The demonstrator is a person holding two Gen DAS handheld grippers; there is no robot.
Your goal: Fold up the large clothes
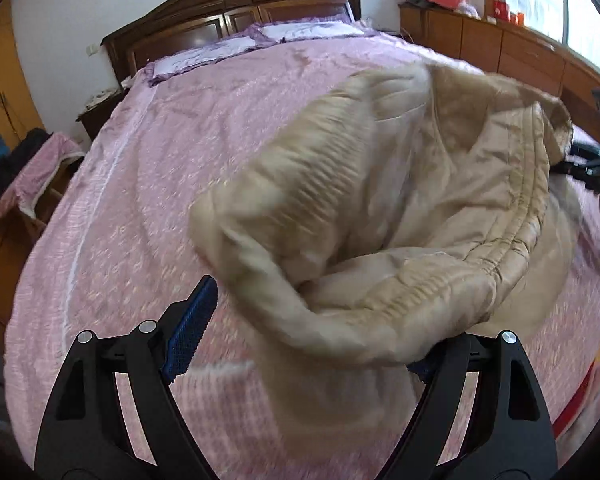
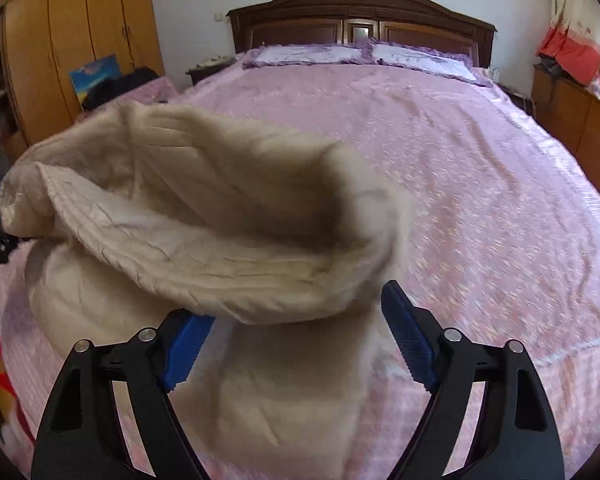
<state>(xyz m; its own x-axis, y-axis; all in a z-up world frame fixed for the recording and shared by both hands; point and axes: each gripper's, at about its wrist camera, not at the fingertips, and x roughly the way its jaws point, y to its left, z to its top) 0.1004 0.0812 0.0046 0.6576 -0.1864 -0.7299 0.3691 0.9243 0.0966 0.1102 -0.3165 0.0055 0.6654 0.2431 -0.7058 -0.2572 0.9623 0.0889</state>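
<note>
A large beige quilted jacket [image 1: 380, 208] lies bunched on the pink bedspread [image 1: 140, 184], blurred with motion. Its ribbed hem hangs over my left gripper [image 1: 304, 340], whose jaws stand wide open; the right blue pad is hidden under the cloth. In the right wrist view the same jacket [image 2: 204, 216] billows just ahead of my right gripper [image 2: 296, 328], also wide open, with the cloth's edge draped over the left blue pad [image 2: 184, 344]. The right gripper also shows in the left wrist view [image 1: 596, 164] at the jacket's far edge.
A dark wooden headboard [image 2: 360, 20] and two purple pillows [image 2: 312, 54] are at the far end. An orange wardrobe [image 2: 72, 40] stands left, a low wooden cabinet [image 1: 500, 44] right. A chair with clothes [image 1: 32, 172] stands beside the bed.
</note>
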